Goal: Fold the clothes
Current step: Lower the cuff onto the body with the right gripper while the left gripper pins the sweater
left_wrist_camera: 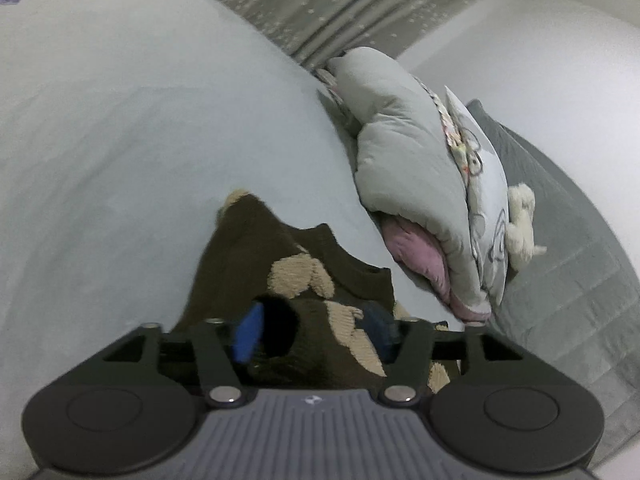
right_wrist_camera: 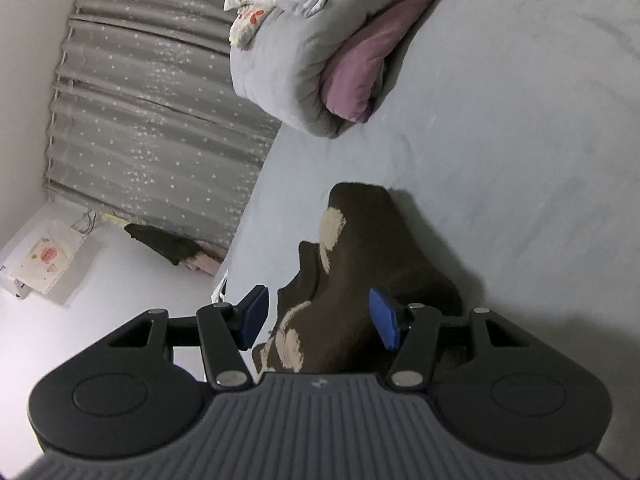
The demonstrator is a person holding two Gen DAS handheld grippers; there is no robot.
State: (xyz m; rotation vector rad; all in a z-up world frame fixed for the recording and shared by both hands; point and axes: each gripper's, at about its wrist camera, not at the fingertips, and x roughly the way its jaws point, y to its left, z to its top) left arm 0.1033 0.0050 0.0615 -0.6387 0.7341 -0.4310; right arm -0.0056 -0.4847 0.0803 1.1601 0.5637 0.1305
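Note:
A dark brown garment (left_wrist_camera: 248, 248) with beige patches lies bunched on the pale blue bed sheet (left_wrist_camera: 120, 140). My left gripper (left_wrist_camera: 314, 332) hovers right over its near part, jaws apart, with the cloth lying between and under the blue pads (left_wrist_camera: 248, 332), which do not press on it. In the right wrist view the same garment (right_wrist_camera: 372, 248) runs away from my right gripper (right_wrist_camera: 320, 318). That gripper is open too: the right pad (right_wrist_camera: 386, 320) is at the cloth, and the left pad stands clear of its edge.
A folded grey duvet (left_wrist_camera: 400, 152) with pink lining lies on the bed beyond the garment, beside a white plush toy (left_wrist_camera: 522, 220) and a grey quilted pad (left_wrist_camera: 568, 248). A star-patterned curtain (right_wrist_camera: 152, 120) hangs past the bed's edge. Dark clothes (right_wrist_camera: 164, 242) and a white bag (right_wrist_camera: 44, 260) sit on the floor.

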